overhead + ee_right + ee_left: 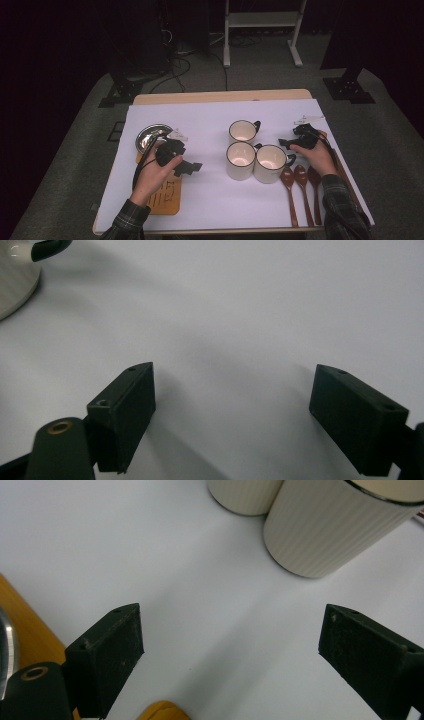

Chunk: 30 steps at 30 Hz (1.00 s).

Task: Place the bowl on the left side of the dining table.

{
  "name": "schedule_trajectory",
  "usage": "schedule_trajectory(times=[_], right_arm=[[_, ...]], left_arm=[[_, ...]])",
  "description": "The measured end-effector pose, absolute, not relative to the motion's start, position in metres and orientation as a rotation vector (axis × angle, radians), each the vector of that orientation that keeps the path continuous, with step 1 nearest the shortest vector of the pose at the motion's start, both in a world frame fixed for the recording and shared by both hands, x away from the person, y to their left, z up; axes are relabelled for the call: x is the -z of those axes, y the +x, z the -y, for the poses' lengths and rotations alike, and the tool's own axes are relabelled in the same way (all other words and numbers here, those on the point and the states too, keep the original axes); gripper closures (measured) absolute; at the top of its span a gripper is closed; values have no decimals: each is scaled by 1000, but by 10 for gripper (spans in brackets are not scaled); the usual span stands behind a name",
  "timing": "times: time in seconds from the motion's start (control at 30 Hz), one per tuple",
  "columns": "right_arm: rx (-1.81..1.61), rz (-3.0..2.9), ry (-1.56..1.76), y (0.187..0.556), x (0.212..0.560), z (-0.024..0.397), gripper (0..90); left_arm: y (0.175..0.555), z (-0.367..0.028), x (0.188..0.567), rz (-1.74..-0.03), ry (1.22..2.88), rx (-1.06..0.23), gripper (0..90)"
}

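a person in plaid sleeves is working at a wooden table covered by a white paper sheet (210, 195), holding a black two-jaw gripper in each hand. the left gripper (189, 168) is hovering over bare sheet just right of a flat orange wooden board (167, 197), its jaws standing wide apart with nothing between them. in the left gripper view two of the three cream ribbed ceramic mugs with dark rims are sitting ahead of those open jaws, the nearer mug (332, 527) touching the farther mug (245, 495) behind it. from the high view the three mugs are clustering at the middle of the sheet: one at the back (243, 131), two side by side in front (240, 160) (270, 163). the right gripper (287, 143) is resting near the right edge of the sheet, just beside the front right mug's handle, its jaws also spread wide and empty over plain white paper. three reddish-brown wooden spoons (301, 192) are lying side by side in front of the right hand. a shiny round metal dish (149, 134) is sitting behind the left hand, at the far end of the orange board.
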State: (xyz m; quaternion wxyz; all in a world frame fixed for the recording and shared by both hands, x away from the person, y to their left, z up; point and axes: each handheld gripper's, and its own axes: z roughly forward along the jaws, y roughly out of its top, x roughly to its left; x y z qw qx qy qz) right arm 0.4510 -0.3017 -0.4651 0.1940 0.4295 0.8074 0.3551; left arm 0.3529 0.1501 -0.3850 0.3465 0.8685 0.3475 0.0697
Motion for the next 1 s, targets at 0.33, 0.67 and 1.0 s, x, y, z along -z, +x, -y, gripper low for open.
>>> schedule_trajectory(times=[0.33,0.67,1.0], right_arm=[[-997,-2264,1205,451,465,302,172],[-996,-2264,1205,451,465,302,172],[-997,-2264,1206,451,465,302,172]], left_arm=[[343,-139,404,-871,2279,-161,100],[334,-132,422,-851,2299,-161,92],[328,-121,437,-808,2343,-205,93]])
